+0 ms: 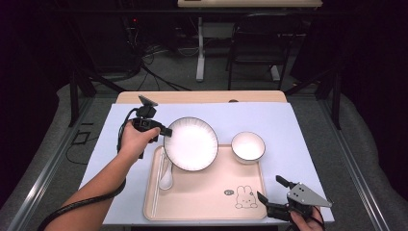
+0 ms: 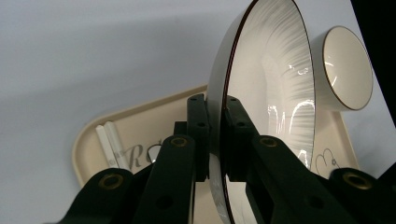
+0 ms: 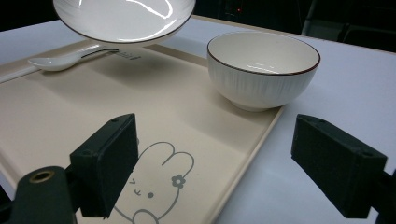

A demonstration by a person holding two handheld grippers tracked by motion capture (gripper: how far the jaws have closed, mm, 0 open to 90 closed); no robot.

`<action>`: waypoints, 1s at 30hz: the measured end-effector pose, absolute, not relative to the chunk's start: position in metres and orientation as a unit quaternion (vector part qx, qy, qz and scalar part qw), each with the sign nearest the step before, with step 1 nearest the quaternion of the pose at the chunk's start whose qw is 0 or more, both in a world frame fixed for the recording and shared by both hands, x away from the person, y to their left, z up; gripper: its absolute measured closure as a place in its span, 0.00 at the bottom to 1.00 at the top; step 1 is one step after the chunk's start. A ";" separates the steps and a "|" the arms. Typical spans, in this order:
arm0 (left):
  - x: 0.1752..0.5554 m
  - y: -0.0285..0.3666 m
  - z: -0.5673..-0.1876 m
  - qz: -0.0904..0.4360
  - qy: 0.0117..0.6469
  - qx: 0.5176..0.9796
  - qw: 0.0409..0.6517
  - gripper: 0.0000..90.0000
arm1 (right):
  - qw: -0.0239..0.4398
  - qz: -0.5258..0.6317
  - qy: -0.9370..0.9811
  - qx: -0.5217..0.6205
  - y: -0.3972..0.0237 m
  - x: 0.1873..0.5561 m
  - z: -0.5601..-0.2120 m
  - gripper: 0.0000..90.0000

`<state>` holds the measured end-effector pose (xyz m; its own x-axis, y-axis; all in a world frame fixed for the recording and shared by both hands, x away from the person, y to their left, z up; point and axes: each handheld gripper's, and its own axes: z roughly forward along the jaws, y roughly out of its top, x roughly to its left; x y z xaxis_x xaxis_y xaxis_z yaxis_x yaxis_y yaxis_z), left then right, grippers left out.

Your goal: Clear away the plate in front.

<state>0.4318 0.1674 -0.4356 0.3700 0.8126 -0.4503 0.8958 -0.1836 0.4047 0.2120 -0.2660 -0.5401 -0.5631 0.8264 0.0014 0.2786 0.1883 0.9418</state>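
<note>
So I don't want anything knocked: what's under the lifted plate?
Under the plate lie the tray and a spoon's handle; anything farther back is covered.

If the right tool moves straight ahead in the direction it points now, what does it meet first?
Probably the small bowl: it stands ahead between the open jaws of the right tool, at the tray edge. Only bare tray lies before it; depth is uncertain.

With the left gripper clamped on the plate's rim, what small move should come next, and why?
Probably lower the plate onto a bare part of the tray. The left gripper pinches its rim and the right gripper view shows it lifted above the tray, beside the bowl, with the spoon underneath.
</note>
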 end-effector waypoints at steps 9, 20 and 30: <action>0.414 0.153 -0.434 -0.075 0.528 0.789 0.304 0.93 | 0.270 0.508 0.724 0.380 -0.265 0.212 -0.540 0.16; 0.393 0.128 -0.443 -0.099 0.493 0.814 0.291 0.93 | 0.270 0.507 0.725 0.381 -0.264 0.211 -0.539 0.16; 0.384 0.115 -0.461 -0.121 0.480 0.822 0.281 0.92 | 0.270 0.508 0.725 0.380 -0.264 0.211 -0.539 0.16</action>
